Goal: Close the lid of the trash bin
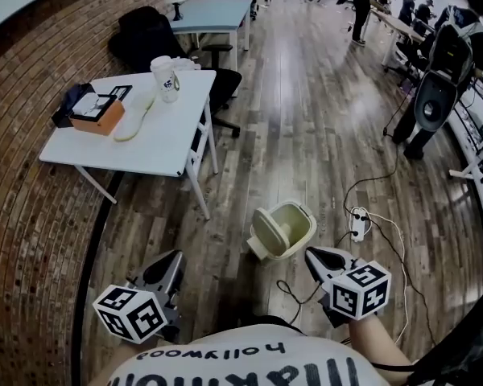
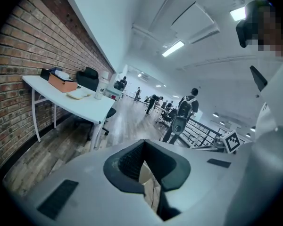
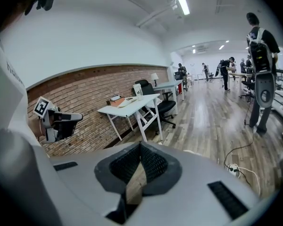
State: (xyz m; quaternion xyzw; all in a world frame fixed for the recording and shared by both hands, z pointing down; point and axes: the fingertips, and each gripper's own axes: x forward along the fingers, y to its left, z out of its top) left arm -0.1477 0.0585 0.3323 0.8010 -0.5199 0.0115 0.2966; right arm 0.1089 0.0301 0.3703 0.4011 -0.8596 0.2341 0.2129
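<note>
Head view: cream bin [image 1: 294, 225] sits on the wood floor [image 1: 322, 127], low center of frame. Lid [image 1: 269, 231] is open, standing up on the bin's left side. L gripper [image 1: 174, 258] is at lower left and R gripper [image 1: 313, 256] at lower right; both are near the bin w/o touching it. Both have their jaws pressed together w/ nothing pinched. White table [image 1: 165, 131] is at upper left, power strip [image 1: 358, 223] right of the bin.
</note>
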